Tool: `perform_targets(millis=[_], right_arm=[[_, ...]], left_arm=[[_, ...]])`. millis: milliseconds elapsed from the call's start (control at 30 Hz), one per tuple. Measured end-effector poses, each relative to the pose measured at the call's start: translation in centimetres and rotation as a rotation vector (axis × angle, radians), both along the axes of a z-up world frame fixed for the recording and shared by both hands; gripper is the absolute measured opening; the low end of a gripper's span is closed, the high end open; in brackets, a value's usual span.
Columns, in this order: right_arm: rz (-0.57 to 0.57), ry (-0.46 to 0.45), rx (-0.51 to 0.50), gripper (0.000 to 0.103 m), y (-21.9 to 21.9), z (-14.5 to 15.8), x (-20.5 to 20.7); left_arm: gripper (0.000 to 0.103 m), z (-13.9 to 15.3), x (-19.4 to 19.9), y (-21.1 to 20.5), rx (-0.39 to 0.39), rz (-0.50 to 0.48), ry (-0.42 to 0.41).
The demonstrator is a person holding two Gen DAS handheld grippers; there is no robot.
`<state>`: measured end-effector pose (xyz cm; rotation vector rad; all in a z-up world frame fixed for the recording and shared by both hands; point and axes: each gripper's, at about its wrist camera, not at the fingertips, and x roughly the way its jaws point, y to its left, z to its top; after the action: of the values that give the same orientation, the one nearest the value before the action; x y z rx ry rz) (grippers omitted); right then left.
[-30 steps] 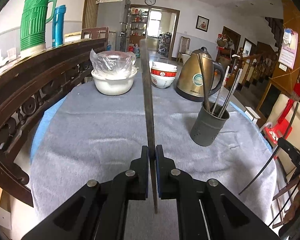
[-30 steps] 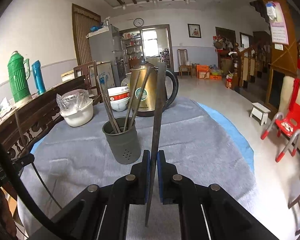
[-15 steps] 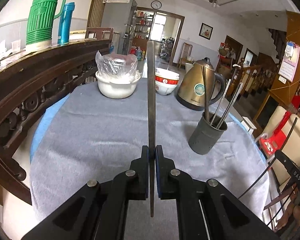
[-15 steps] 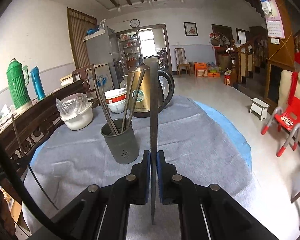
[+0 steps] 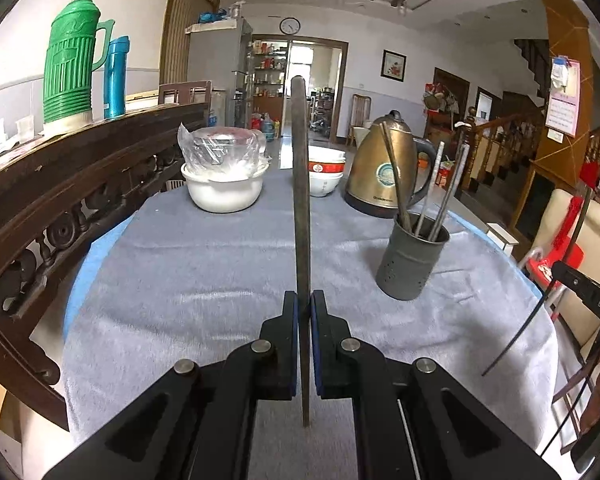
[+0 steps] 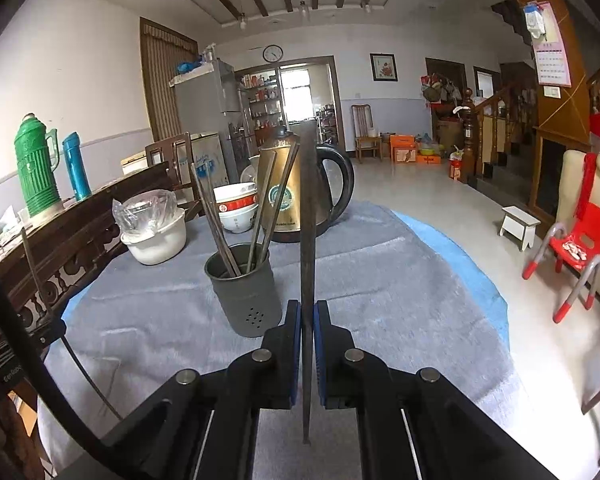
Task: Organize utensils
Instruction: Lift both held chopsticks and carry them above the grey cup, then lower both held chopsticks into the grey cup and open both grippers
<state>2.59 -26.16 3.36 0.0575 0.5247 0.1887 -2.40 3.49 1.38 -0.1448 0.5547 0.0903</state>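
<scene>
Now the left tongs [image 5: 304, 308] are squeezed shut on a long dark chopstick [image 5: 301, 200]. It stands almost straight up between the two pads, with its thin end poking out below them. The right tongs [image 6: 307, 316] are squeezed shut too, on another dark chopstick [image 6: 308, 220] that also stands up straight.

Both tongs hang above a round surface [image 5: 204, 280] with a grey cloth on it.

A grey cup [image 5: 412, 264] sits on the cloth ahead of the left tongs and to their right. Seen from the right tongs, the same cup [image 6: 246, 292] is just ahead and to the left. A few more chopsticks [image 6: 216, 216] lean inside the cup, some dark and some shiny.

Farther off, past the cup, stands a gold kettle [image 5: 388, 168] with a black handle. Straight ahead of the left tongs, behind the held chopstick, is a stack of white bowls with a red band [image 5: 328, 174]. To the left of that is a white bowl [image 5: 224, 192] with a clear plastic bag on top.

Way off to the left of the left tongs, a green flask [image 5: 70, 60] and a blue flask [image 5: 115, 76] stand on a dark wooden rail [image 5: 60, 184]
</scene>
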Motion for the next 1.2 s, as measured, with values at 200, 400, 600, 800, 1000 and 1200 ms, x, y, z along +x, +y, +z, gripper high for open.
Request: perform_targets(millis=[200,400,600,800,1000,1200], right_arm=[[0.002,0.003,0.005,0.007,-0.6,0.2,-1.0],[0.002,0.0,0.009,0.007,-0.7,0.5,-0.8],[0.001,-0.008,0.056,0.007,-1.2,1.6,0.2],[-0.01,-0.01,0.191,0.007,-2.5,3.6,2.2],[-0.035,-0.072,0.285,0.007,-3.1,6.9,4.8],[-0.035,-0.102,0.346,0.007,-2.6,8.9,7.3]], left_arm=[[0.007,0.3,-1.3,0.4,-0.011,-0.003,0.004],[0.007,0.7,-0.7,0.7,-0.037,0.0,0.003],[0.007,2.6,0.2,1.4,-0.112,-0.001,-0.031],[0.007,5.9,3.3,1.8,-0.257,-0.027,-0.076],[0.007,8.7,7.3,1.2,-0.332,-0.036,-0.119],[0.007,9.5,10.4,-0.2,-0.343,-0.044,-0.12]])
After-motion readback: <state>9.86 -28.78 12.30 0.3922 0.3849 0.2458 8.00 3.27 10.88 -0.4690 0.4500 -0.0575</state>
